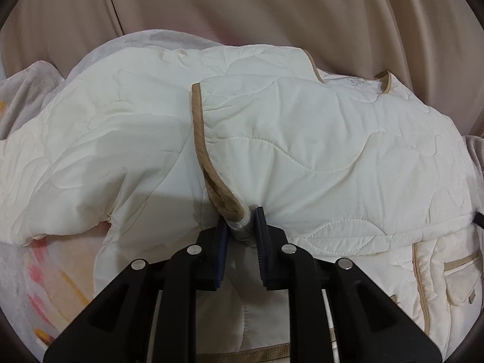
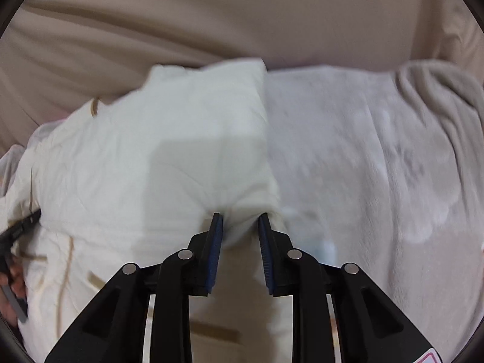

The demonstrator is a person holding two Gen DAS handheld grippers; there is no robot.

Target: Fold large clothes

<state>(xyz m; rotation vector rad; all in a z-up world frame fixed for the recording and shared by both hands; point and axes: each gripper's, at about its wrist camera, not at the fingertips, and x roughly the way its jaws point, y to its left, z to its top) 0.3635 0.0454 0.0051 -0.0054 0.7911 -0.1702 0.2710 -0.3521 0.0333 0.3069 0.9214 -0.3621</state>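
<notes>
1. A cream-white quilted padded jacket with tan binding along its edges (image 1: 302, 151) lies spread over a pale grey fleecy blanket (image 2: 378, 151), which serves as the landmark here.
2. Beyond the blanket's far edge hangs a beige draped curtain (image 1: 242, 9).
3. The left gripper (image 1: 242, 220) has its jaws narrow and pinched on the jacket's tan-bound front edge, where the fabric bunches into a small roll between the blue pads.
4. The right gripper (image 2: 240, 227) has its jaws narrow too, clamped on a gathered fold of the white jacket at the side nearest the bare blanket; this view is blurred.
5. A tan-trimmed patch pocket (image 1: 456, 275) shows on the jacket, on the near part resting on the blanket.
6. A pink and yellow printed patch of the blanket (image 1: 45, 287) shows beside the jacket's sleeve.
</notes>
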